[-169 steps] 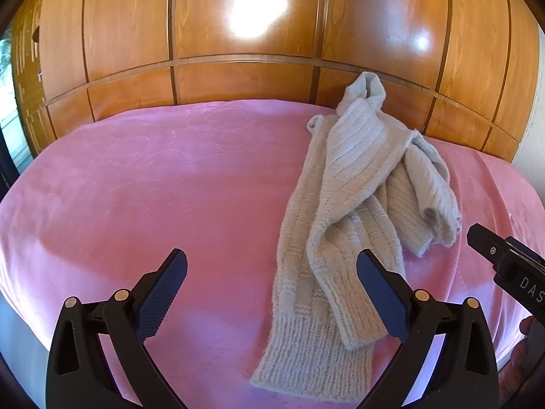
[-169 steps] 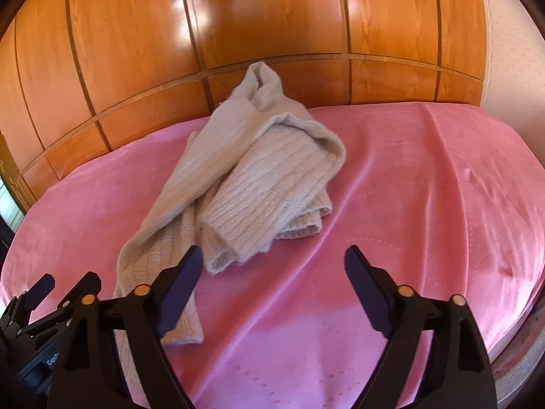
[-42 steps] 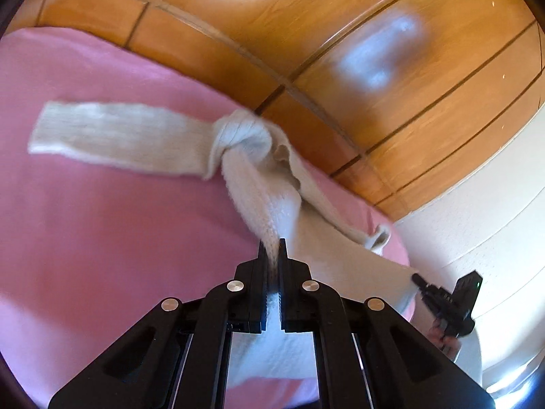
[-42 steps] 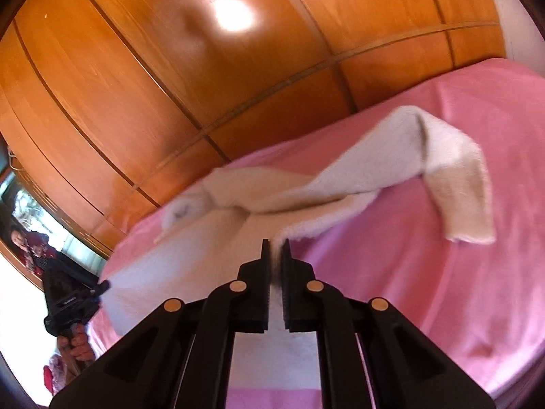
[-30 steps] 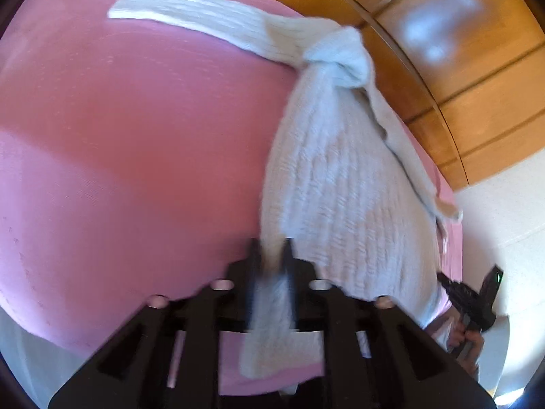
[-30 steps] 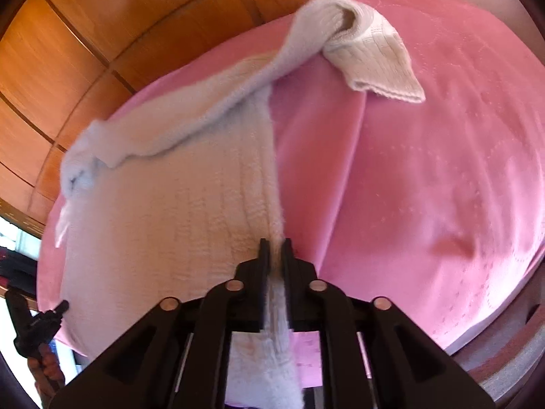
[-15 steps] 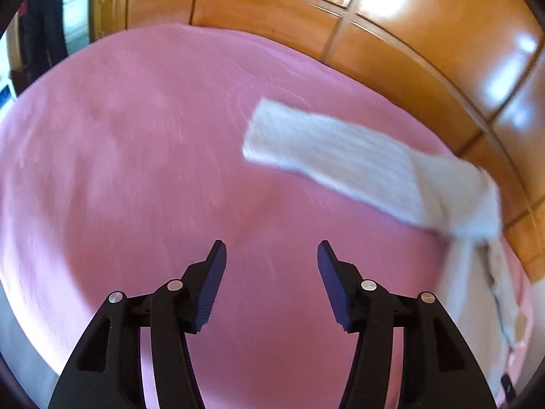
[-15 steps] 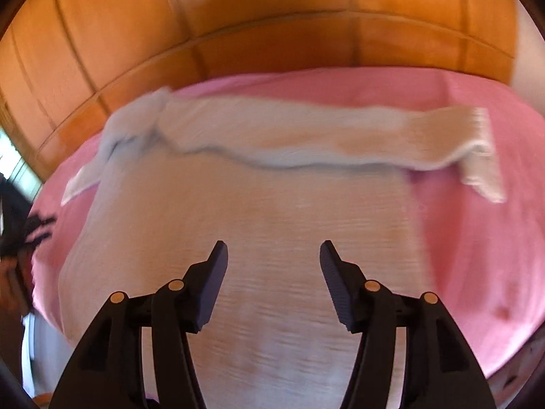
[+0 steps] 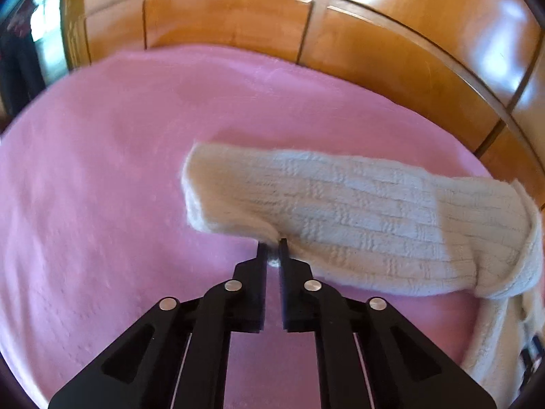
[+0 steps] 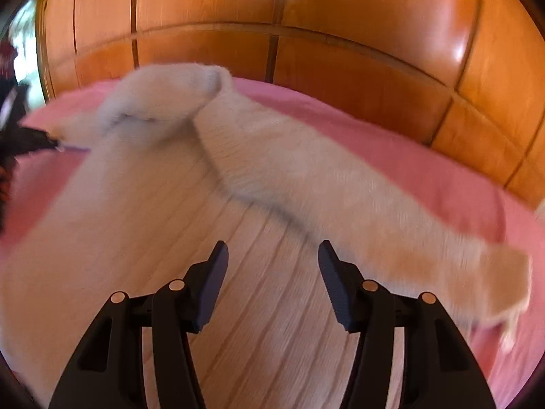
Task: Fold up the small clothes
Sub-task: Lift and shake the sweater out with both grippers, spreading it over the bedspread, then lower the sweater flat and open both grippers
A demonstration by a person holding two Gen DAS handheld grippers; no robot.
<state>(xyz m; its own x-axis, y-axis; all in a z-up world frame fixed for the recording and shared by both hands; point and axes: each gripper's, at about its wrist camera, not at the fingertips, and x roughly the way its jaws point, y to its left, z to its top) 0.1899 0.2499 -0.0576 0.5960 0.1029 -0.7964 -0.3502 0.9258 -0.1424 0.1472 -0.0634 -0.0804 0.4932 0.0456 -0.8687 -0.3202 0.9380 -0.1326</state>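
The cream rib-knit sweater (image 10: 170, 238) lies spread on the pink bedspread (image 9: 102, 170), its body directly under the right gripper (image 10: 272, 259), whose fingers stand parted and hold nothing. One sleeve (image 9: 340, 218) stretches flat sideways, and the left gripper (image 9: 271, 252) is pinched on that sleeve's near edge close to the cuff. Glossy panelled wood (image 10: 340, 17) rises behind the soft, faintly embossed cover

Left fingers (image 9: 263, 255) pinched, right fingers (image 10: 214, 272) apart
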